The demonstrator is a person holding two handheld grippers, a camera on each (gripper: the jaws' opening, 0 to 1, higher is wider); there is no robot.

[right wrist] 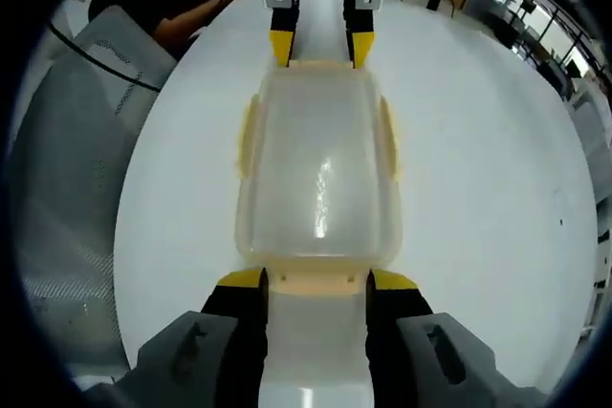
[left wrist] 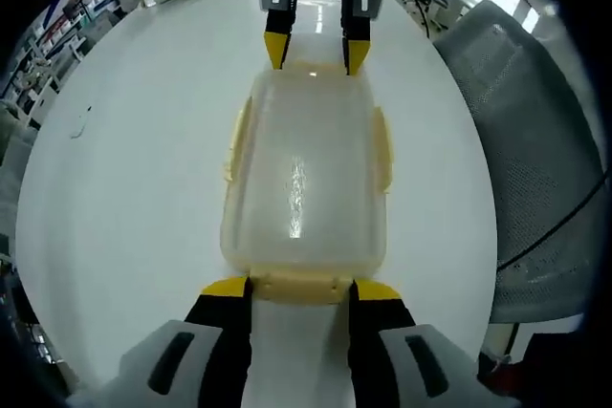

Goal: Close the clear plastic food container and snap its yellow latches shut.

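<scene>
Claws face each other across the clear food container (left wrist: 304, 179), which lies lid-on at the centre of the white tabletop (left wrist: 124, 188). In the left gripper view, the left claw (left wrist: 301, 286) rises from the bottom edge with its yellow-tipped jaws spread wide, one tip at each side of the near yellow end latch (left wrist: 301, 286); the tips seem to touch the container's end, though actual contact is hard to judge. At the top centre, the right claw (left wrist: 316, 50) points down, jaws likewise apart, its tips at the far end. The right gripper view mirrors this: right claw (right wrist: 316, 280) at the bottom, left claw (right wrist: 320, 48) at the top. Pale yellow side latches (left wrist: 382, 150) lie along the container's long sides. A grey mesh chair (left wrist: 535, 160) is cut off at the right edge.
</scene>
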